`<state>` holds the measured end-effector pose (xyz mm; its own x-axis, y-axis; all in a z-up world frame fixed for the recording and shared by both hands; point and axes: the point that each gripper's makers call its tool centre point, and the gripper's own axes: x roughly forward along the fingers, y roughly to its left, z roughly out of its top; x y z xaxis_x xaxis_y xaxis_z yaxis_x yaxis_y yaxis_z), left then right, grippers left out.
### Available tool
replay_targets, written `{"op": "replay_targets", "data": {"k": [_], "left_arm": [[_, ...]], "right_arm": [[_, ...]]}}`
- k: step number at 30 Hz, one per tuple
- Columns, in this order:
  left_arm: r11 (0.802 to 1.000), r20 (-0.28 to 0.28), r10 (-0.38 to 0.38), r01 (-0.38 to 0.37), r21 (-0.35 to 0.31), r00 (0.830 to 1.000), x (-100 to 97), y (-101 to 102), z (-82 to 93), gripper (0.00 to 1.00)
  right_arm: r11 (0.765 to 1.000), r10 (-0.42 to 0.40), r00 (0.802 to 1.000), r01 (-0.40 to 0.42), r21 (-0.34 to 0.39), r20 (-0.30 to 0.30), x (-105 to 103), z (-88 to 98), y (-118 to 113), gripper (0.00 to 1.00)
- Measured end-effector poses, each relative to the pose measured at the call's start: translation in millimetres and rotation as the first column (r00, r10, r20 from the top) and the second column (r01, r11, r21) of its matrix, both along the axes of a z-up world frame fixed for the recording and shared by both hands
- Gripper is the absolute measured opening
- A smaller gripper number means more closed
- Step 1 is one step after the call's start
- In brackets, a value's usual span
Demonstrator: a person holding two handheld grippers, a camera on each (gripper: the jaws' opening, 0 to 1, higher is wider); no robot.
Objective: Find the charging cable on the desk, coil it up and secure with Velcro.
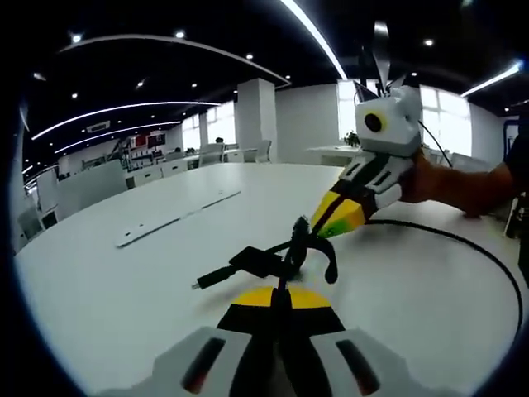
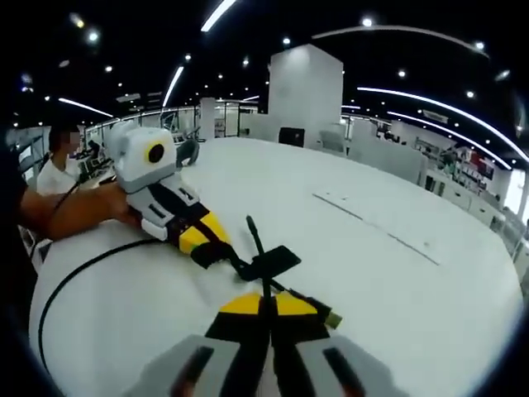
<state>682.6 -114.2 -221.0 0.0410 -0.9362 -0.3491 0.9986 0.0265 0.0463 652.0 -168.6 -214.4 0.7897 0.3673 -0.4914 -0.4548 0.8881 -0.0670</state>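
The black charging cable (image 1: 463,240) lies on the white table and sweeps in a wide arc off to one side, seen as the cable (image 2: 62,285) in the right gripper view. Its plug end (image 1: 207,281) points away from the jaws. A black Velcro strap (image 1: 256,260) sits on the cable between the two grippers, and its flat flap (image 2: 271,260) stands open. My left gripper (image 1: 278,291) is shut on the cable close to the strap. My right gripper (image 2: 264,298) is shut on the cable too. The two tips meet almost nose to nose, right gripper (image 1: 307,234) facing left gripper (image 2: 216,252).
The white table (image 1: 124,298) is broad, with a long thin cover strip (image 1: 178,217) set in its top. A person's forearm (image 2: 74,211) rests at the table edge, and another person (image 2: 58,169) sits behind. Chairs, desks and a white pillar (image 2: 304,95) stand beyond.
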Motion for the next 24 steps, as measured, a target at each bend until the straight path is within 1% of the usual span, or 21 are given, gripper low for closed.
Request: {"op": "replay_targets", "data": {"k": [5,12,24], "left_arm": [[1.000,-0.001,0.000,0.000,0.001,1.000,-0.5,0.2,-1.1,0.04],[1.000,0.007,-0.001,0.001,0.000,1.000,0.2,0.1,-1.7,0.04],[1.000,0.007,0.002,-0.002,-0.006,1.000,0.6,-2.2,-0.7,0.05]], "right_arm": [[0.999,0.026,1.000,-0.026,-0.018,-0.004,2.7,-7.6,7.0,0.04],[0.999,0.053,0.999,-0.053,-0.009,0.008,3.4,-7.9,16.1,0.04],[0.998,0.054,0.999,-0.054,-0.009,0.007,2.4,-10.8,16.8,0.04]]}}
